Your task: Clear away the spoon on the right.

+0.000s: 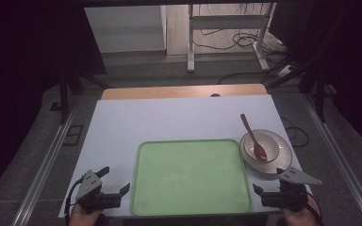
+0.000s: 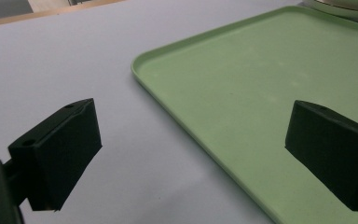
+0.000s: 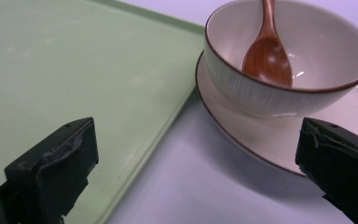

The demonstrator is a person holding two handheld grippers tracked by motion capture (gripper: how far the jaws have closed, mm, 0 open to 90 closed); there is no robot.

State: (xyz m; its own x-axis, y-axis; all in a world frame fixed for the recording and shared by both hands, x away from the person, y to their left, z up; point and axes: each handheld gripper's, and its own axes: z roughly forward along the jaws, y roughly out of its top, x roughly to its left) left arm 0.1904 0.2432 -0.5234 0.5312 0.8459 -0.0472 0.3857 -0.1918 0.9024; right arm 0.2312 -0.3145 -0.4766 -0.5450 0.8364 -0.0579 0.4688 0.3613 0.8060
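Both tools stand wide open and carry nothing. The left gripper (image 1: 114, 181) sits at the near left corner of the green tray (image 1: 191, 176), its jaws spread far apart and touching neither the tray nor the white table (image 1: 169, 120); in the left gripper view (image 2: 191, 154) one jaw hangs over bare table beside the tray's left rim and the other over the tray's floor, so the rim runs between them. The right gripper (image 1: 267, 181) sits at the tray's near right corner, equally spread; in the right gripper view (image 3: 196, 172) one jaw hangs over the tray's right edge and the other over the rim of the cream plate (image 3: 279, 140), with a strip of bare table between. That plate (image 1: 285, 146) lies just right of the tray's far right corner, its edge almost meeting the tray's rim. A cream bowl (image 1: 271, 143) with a brown lip stands on the plate, and a wooden spoon (image 1: 253, 139) rests in the bowl (image 3: 307, 56), its scoop (image 3: 267, 58) down on the inside and its handle leaning out away from the tray's near edge. The tray's floor is bare, and the table beyond the tray's far rim and to its left is open as far as the wooden strip (image 1: 184, 91) at the table's back.
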